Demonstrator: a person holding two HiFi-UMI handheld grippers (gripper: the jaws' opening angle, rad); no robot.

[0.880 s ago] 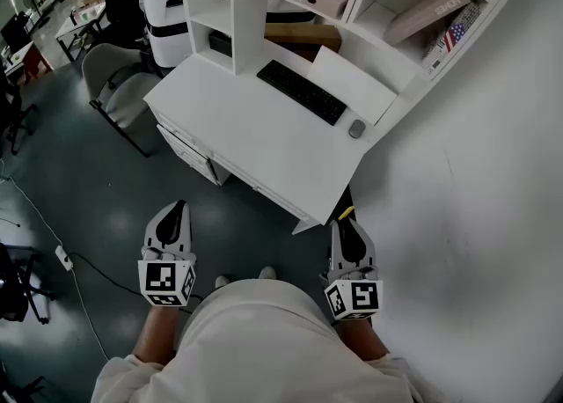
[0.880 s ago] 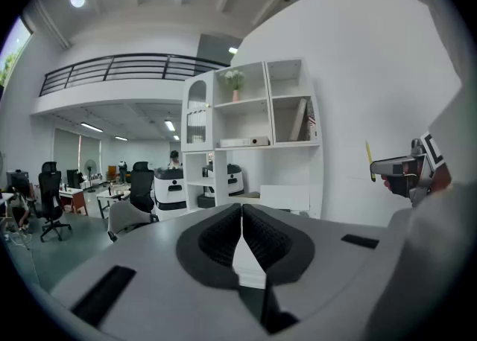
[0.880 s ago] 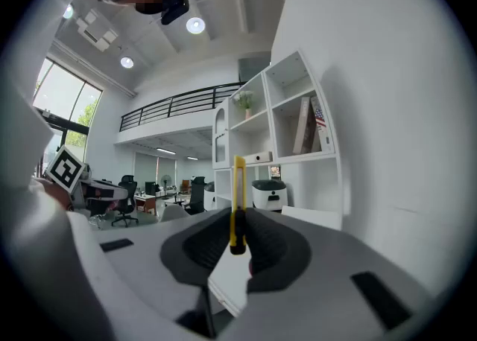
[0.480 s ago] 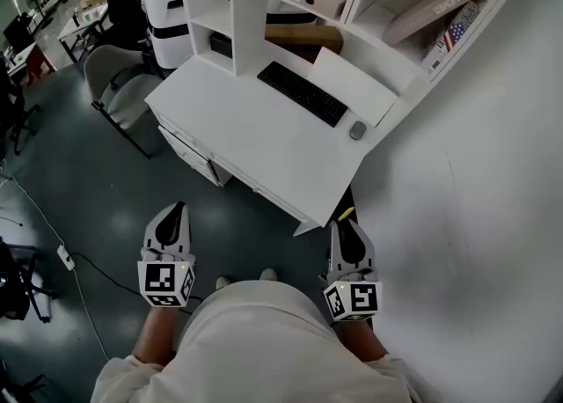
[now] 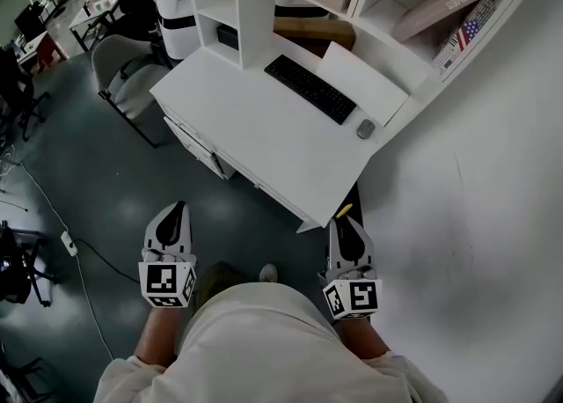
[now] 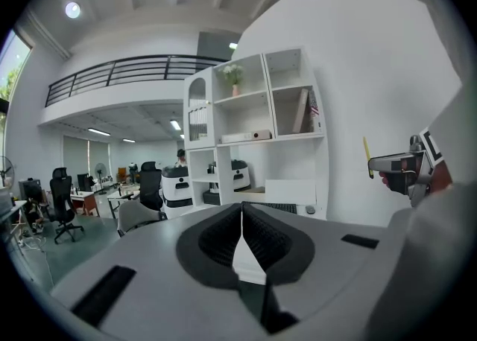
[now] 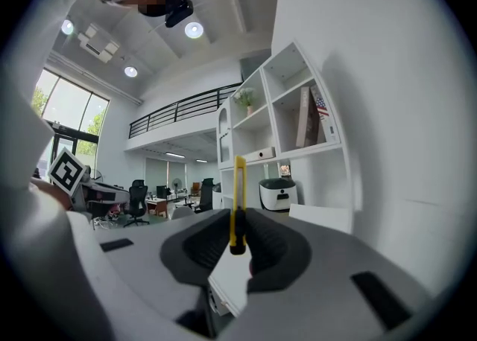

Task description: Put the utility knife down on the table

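right hand-held gripper (image 7: pixel 238 214) clamps the yellow utility knife (image 7: pixel 239 183) upright.

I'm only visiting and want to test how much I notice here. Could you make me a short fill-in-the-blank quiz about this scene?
The knife clamped upright in the right gripper is coloured ____.
The left gripper, with its jaws together, holds ____.
The keyboard lying on the white desk is coloured ____.
Missing words: yellow; nothing; black.
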